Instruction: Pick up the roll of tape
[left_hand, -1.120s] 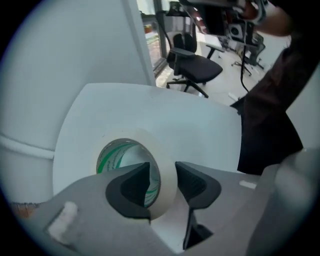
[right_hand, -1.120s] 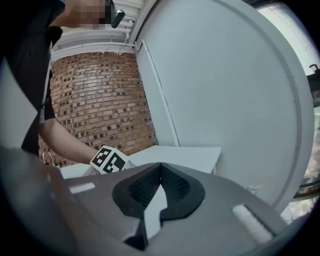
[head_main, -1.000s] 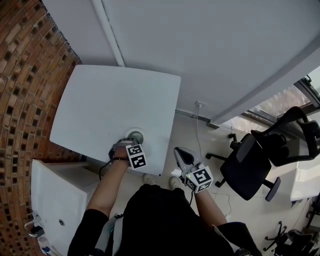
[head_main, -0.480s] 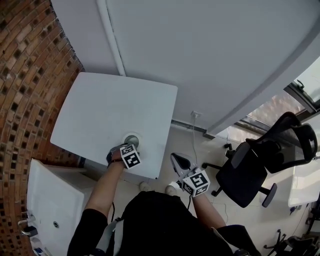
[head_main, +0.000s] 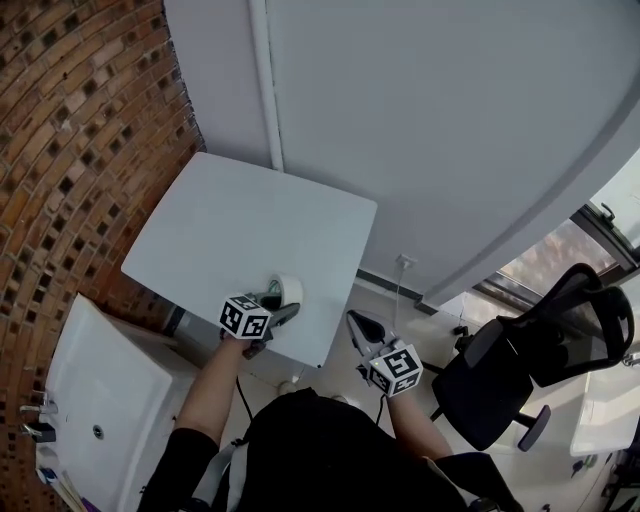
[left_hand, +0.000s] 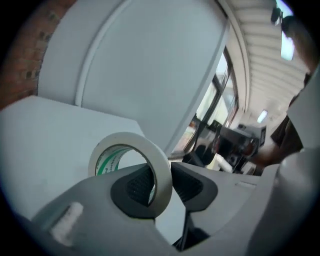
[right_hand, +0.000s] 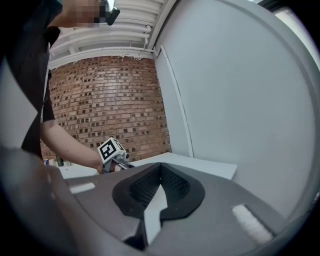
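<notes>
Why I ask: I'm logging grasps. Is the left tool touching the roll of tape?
Touching. The left gripper view shows it: the pads of the left tool press both sides of the wall of the roll of tape, one inside the ring, one outside.

The desk (head_main: 250, 220) top lies open from its far corners to its near edge. There only the roll of tape (head_main: 290, 290) hangs over it, pinched in the left tongs (left_hand: 162, 182), whose jaws have just closed on it. A brick wall (head_main: 80, 150) shuts the desk's left side, and a white wall (head_main: 450, 120) with an upright pipe (head_main: 268, 90) shuts its back. A white cabinet (head_main: 110, 390) stands just beside its near left corner. Right of the desk, floor (head_main: 385, 300) runs open to an office chair (head_main: 520, 370), well apart.
</notes>
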